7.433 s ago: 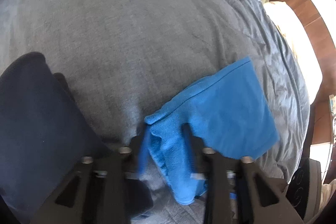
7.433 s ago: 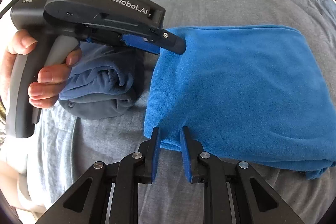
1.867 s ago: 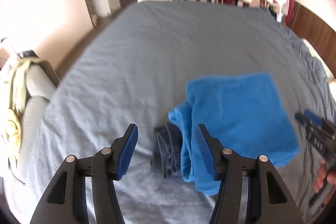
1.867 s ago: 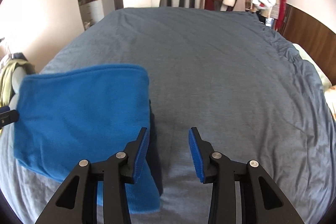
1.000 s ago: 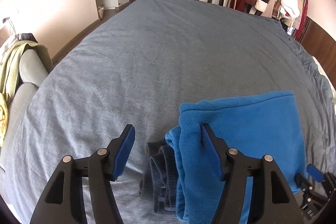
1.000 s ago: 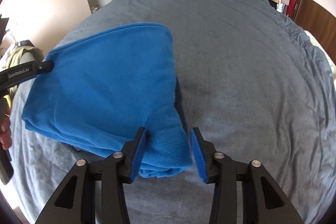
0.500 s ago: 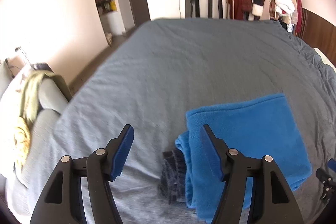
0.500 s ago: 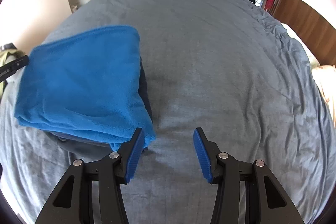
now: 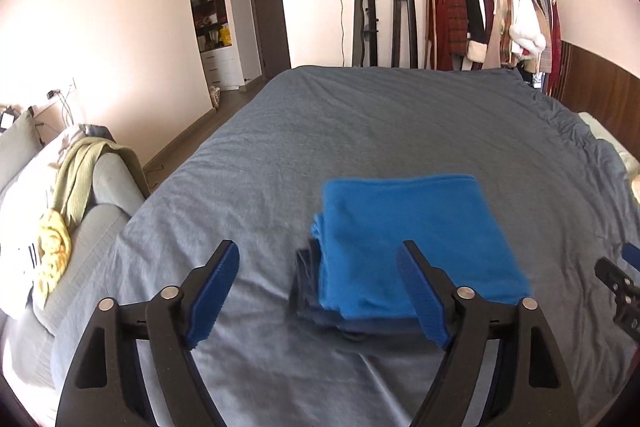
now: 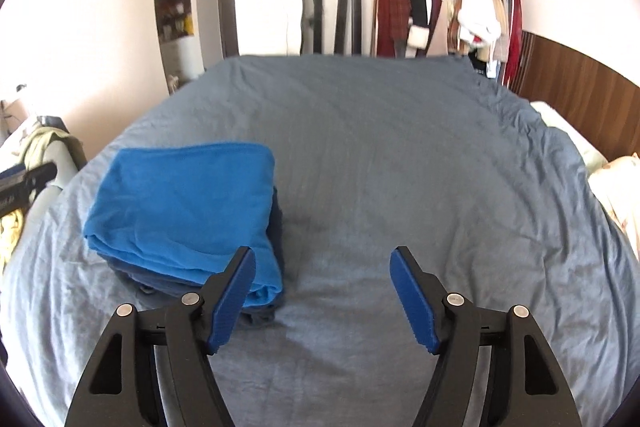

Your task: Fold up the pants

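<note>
Bright blue folded pants (image 9: 416,239) lie flat on top of a darker folded garment (image 9: 310,287) on the grey bed (image 9: 360,131). My left gripper (image 9: 320,291) hovers above and short of the stack, its jaws opening wide with nothing between the pads. In the right wrist view the blue pants (image 10: 188,211) sit left of centre. My right gripper (image 10: 322,291) hangs over bare sheet to the right of the stack, jaws opening, holding nothing. The right gripper's tip (image 9: 616,283) shows at the left view's right edge.
A grey sofa (image 9: 80,227) with a green and yellow throw (image 9: 64,203) stands left of the bed. A clothes rack (image 9: 488,15) with hanging coats lines the far wall. A wooden headboard panel (image 10: 580,95) and a pale pillow (image 10: 612,187) are at the right.
Both grippers have risen and drawn back from the stack, and their jaws have spread wider. The blue pants lie released on the bed; more of the room shows.
</note>
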{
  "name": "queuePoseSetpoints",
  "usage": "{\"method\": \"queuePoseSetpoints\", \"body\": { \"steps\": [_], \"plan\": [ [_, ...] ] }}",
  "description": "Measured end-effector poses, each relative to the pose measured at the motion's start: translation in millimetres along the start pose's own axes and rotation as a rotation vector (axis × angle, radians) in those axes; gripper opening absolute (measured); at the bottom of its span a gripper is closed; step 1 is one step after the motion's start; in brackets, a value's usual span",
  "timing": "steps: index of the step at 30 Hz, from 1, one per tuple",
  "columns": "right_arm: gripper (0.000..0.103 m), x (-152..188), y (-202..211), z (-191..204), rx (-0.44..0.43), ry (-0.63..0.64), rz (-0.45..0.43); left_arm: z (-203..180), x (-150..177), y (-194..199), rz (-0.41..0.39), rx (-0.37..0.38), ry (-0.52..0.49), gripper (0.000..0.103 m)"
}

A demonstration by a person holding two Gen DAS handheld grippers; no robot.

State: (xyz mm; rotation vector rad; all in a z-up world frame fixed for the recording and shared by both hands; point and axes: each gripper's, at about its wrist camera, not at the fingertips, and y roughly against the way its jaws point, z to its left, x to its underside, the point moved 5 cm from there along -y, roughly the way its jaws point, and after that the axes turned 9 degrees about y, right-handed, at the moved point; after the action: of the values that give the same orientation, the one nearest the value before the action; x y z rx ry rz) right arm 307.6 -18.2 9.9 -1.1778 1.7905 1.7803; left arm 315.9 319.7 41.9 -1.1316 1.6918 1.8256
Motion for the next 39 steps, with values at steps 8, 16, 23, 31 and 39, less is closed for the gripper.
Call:
{"method": "queuePoseSetpoints", "body": {
  "steps": [8, 16, 23, 31, 39],
  "plan": [
    [0.081, 24, 17, -29, -0.032, 0.021, -0.064, -37, 54, 29, -0.012, 0.039, 0.004, 0.090],
    [0.085, 64, 23, -47, -0.057, 0.007, -0.126, -74, 108, 36, -0.056, 0.056, -0.059, 0.095],
    [0.085, 106, 38, -48, -0.079, 0.028, -0.182, -87, 150, 70, -0.105, 0.082, -0.022, 0.095],
    [0.085, 134, 83, -54, -0.106, 0.020, -0.219, -101, 171, 132, -0.144, 0.088, -0.057, 0.099],
    [0.085, 154, 136, -64, -0.077, -0.011, -0.229, -108, 187, 179, -0.168, 0.129, -0.036, 0.101]
  ]
}}
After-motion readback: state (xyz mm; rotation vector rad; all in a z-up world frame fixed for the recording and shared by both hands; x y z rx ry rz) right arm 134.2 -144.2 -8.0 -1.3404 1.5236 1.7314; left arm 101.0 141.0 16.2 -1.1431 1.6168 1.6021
